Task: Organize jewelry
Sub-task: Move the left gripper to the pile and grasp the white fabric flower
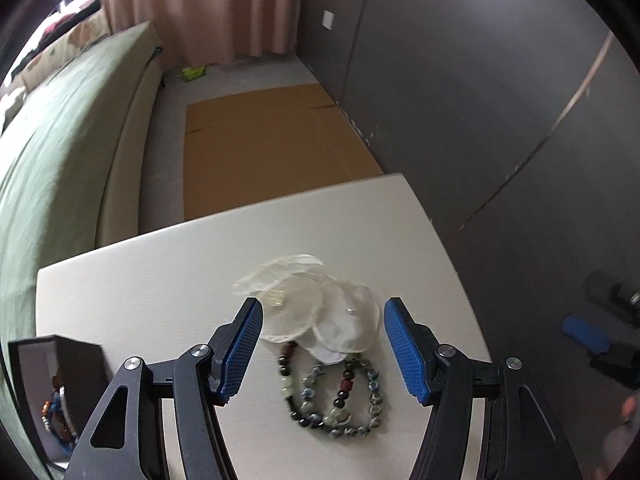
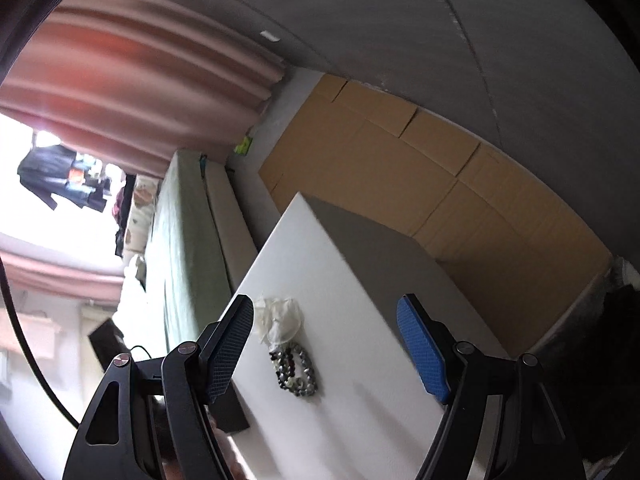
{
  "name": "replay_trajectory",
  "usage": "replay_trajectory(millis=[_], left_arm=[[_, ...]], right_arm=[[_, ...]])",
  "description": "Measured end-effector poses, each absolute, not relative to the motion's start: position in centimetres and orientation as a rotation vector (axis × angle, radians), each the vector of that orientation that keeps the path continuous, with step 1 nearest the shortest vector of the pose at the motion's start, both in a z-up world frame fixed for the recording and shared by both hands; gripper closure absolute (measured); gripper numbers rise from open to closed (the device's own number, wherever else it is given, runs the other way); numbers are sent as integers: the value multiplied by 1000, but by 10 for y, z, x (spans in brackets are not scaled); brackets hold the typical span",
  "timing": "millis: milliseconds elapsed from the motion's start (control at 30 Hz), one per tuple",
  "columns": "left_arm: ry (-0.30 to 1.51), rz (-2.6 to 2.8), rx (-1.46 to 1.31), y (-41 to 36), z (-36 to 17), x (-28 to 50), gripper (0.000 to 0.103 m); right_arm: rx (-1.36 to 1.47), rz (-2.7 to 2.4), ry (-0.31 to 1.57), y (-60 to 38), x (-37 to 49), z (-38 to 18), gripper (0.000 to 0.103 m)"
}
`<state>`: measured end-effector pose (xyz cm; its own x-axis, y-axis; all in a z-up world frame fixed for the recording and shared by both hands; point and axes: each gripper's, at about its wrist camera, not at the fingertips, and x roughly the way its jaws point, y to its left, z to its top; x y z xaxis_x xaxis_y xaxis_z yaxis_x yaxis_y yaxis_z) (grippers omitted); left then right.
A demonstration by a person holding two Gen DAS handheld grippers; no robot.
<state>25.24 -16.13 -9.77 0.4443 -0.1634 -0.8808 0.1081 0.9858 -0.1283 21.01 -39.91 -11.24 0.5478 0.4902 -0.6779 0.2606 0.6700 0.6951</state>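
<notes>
While both claws gape wide and empty, beaded bracelets (image 1: 334, 394) lie between left gripper (image 1: 324, 348) fingers, touching shell discs (image 1: 316, 308); only the left view shows black box (image 1: 60, 392); right gripper (image 2: 326, 354).

Both wrist views near, sharing bracelets (image 1: 334, 394)

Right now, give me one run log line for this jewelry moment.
left gripper: open, over bead bracelets | right gripper: open, empty | shell discs: overlapping the bracelets' far ends | black box: table's left edge
</notes>
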Motion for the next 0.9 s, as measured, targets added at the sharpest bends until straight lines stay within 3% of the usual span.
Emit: replay_trajectory(millis=[167,233,300,367,900], left_arm=[[1152,-153,-12,-177,-126,263,39],[1149,-141,14,-178,-133,266,49],[1161,-133,-15,-173,-137,268,80],[1178,-120,-34,-166,-138,269,100],[978,-126,-91,-98,-59,195,100]], right_arm=[[883,149,1014,-404,209,-113,28],[884,156,1010,-403,208,-112,28],[887,156,1008,-403,208,-111,28],[893,147,1006,-406,208,-113,28],[856,260,1068,-355,220,-120,28]])
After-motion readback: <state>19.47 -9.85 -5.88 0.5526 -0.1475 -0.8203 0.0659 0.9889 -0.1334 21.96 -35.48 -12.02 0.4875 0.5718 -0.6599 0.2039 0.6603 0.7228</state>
